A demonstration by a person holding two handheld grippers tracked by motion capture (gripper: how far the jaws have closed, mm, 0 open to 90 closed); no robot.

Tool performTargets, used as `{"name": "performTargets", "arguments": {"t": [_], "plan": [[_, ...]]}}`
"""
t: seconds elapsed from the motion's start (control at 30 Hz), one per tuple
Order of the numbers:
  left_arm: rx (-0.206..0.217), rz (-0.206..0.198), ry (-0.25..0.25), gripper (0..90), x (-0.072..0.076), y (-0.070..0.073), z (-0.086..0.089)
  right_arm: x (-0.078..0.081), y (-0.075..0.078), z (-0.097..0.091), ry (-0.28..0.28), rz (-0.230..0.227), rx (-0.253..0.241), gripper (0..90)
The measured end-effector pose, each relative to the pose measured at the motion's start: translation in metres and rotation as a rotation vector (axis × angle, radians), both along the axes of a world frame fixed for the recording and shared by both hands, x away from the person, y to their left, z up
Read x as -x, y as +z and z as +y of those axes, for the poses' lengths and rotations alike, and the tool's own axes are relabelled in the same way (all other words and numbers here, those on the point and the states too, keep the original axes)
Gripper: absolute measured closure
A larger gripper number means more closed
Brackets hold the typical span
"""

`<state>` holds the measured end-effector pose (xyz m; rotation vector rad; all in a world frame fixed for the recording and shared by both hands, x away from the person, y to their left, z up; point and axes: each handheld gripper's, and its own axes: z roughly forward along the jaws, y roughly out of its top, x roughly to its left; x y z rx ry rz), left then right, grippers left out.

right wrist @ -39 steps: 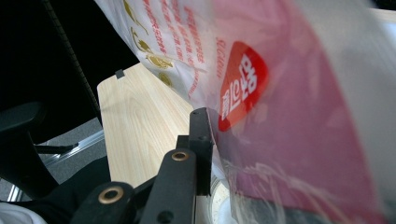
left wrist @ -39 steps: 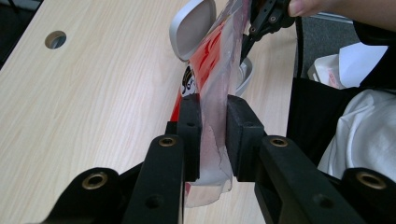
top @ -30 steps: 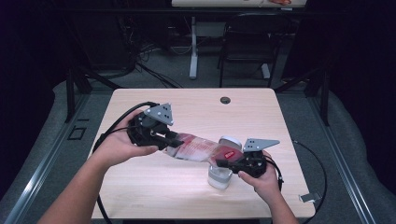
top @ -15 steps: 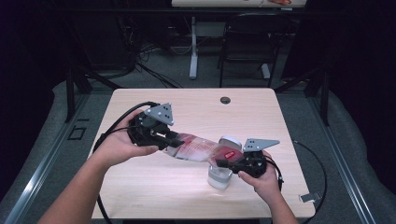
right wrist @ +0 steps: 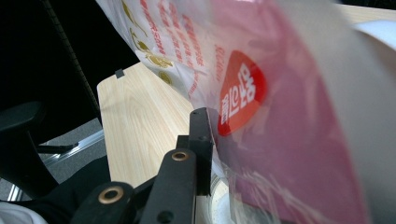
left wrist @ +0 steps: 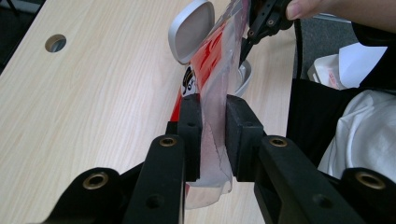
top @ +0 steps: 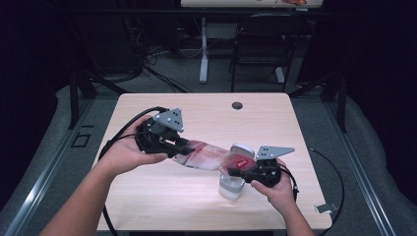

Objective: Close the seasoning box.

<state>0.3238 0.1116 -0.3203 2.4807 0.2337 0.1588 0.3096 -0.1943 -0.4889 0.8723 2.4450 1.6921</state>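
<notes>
A clear plastic bag (top: 209,156) with red print is stretched between my two grippers above the wooden table (top: 162,201). My left gripper (top: 183,147) is shut on its left end; in the left gripper view the pads (left wrist: 191,126) pinch the clear edge of the bag (left wrist: 210,65). My right gripper (top: 236,172) is shut on the right end, where the bag (right wrist: 280,93) covers one jaw. Under that end stands a small white tub (top: 231,187) with its silver lid (top: 242,149) swung up.
A round cable hole (top: 237,105) sits near the table's far edge. A black chair (top: 260,49) and a desk leg (top: 203,49) stand beyond the table. Cables trail off both sides. A small silver piece (top: 324,208) lies on the floor at the right.
</notes>
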Motion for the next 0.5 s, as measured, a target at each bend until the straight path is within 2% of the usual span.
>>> {"name": "performTargets", "arguments": {"t": [0.5], "plan": [[-0.001,-0.003,-0.005,77.7,0.0005,0.0007,-0.0007,0.0004,-0.0002,-0.0004,0.001,0.0,-0.002,81.9]]}}
